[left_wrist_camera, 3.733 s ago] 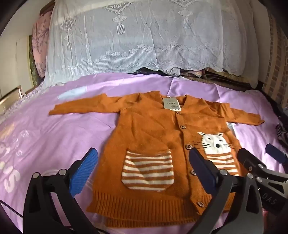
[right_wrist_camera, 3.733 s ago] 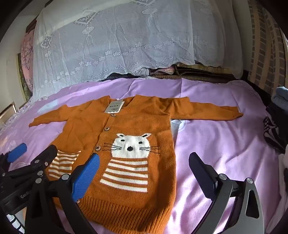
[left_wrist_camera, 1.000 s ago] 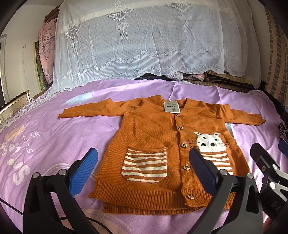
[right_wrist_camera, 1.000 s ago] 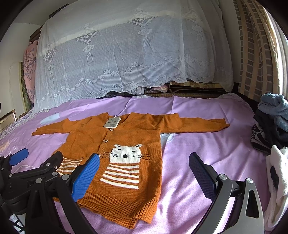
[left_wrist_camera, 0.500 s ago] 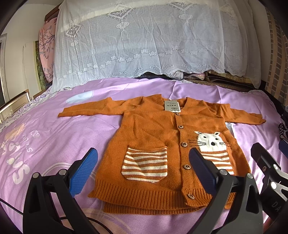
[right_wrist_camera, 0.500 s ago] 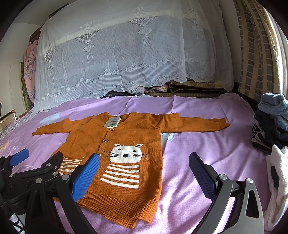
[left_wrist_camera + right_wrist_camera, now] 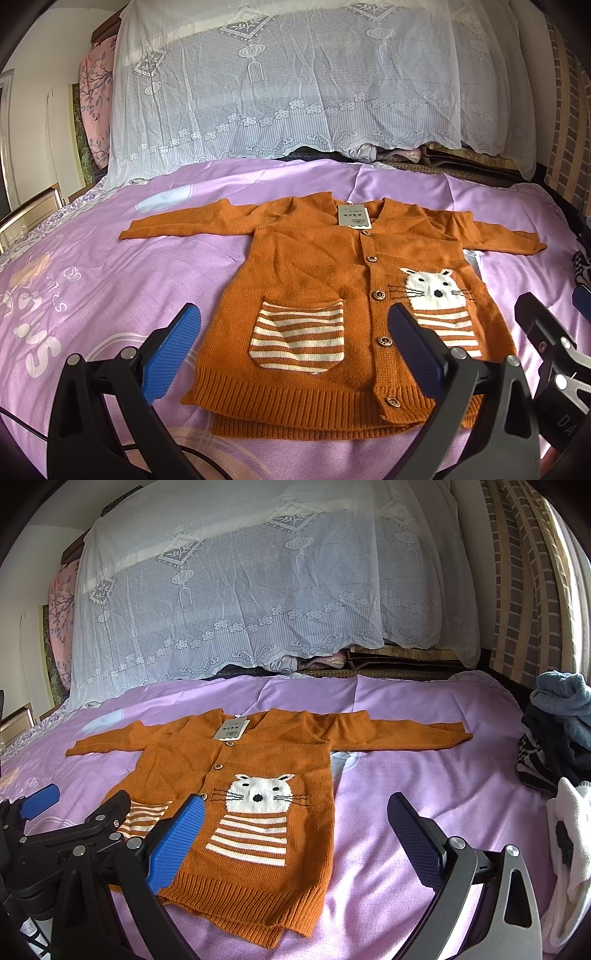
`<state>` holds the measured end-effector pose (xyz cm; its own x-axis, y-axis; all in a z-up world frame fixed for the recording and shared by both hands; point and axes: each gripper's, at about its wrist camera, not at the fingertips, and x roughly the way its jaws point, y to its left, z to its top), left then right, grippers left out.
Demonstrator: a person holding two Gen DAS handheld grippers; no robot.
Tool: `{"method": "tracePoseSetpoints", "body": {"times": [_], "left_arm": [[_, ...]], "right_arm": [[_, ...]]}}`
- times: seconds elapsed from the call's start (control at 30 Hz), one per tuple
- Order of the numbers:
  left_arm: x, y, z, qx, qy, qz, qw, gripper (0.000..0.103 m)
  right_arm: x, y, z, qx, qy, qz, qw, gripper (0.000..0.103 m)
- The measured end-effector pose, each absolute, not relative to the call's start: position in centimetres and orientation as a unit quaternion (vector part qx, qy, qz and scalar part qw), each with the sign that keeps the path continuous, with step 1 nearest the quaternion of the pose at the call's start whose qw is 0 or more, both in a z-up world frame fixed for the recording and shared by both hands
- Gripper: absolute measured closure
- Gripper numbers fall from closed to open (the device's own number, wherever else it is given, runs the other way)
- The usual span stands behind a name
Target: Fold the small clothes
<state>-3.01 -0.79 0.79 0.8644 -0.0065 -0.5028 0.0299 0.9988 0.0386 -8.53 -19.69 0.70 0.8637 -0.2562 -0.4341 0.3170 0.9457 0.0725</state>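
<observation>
A small orange knit cardigan (image 7: 317, 273) lies flat, front up, on a purple bedsheet (image 7: 110, 280), both sleeves spread out. It has a white cat face, a striped pocket, a button row and a paper tag at the collar. It also shows in the right wrist view (image 7: 255, 775). My left gripper (image 7: 291, 350) is open and empty, hovering just in front of the hem. My right gripper (image 7: 295, 834) is open and empty, above the hem's right side. Each gripper shows at the edge of the other's view.
A white lace cover (image 7: 295, 92) drapes a tall stack at the back of the bed. A pile of dark, striped and white clothes (image 7: 557, 746) lies at the bed's right edge. A metal rail (image 7: 26, 210) stands at far left.
Over the last second almost nothing moved. Since 3.7 s ago both grippers have drawn back and up from the cardigan, which looks smaller and lies unchanged.
</observation>
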Motion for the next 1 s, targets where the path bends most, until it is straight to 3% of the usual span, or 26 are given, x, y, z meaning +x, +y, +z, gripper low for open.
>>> {"method": "tracePoseSetpoints", "body": {"times": [0.7,1.0], "left_arm": [[-1.0,0.3,-0.6,0.002,0.315,-0.023,0.949,0.004],[3.8,3.4,0.6,0.044,0.349,-0.02,0.936,0.004]], "right_arm": [[-7.4,-21.2,-0.6,0.107,0.252,-0.145,0.951,0.003],[-5.2,-25.7,-2.0,0.207,0.304,-0.072,0.927,0.003]]}}
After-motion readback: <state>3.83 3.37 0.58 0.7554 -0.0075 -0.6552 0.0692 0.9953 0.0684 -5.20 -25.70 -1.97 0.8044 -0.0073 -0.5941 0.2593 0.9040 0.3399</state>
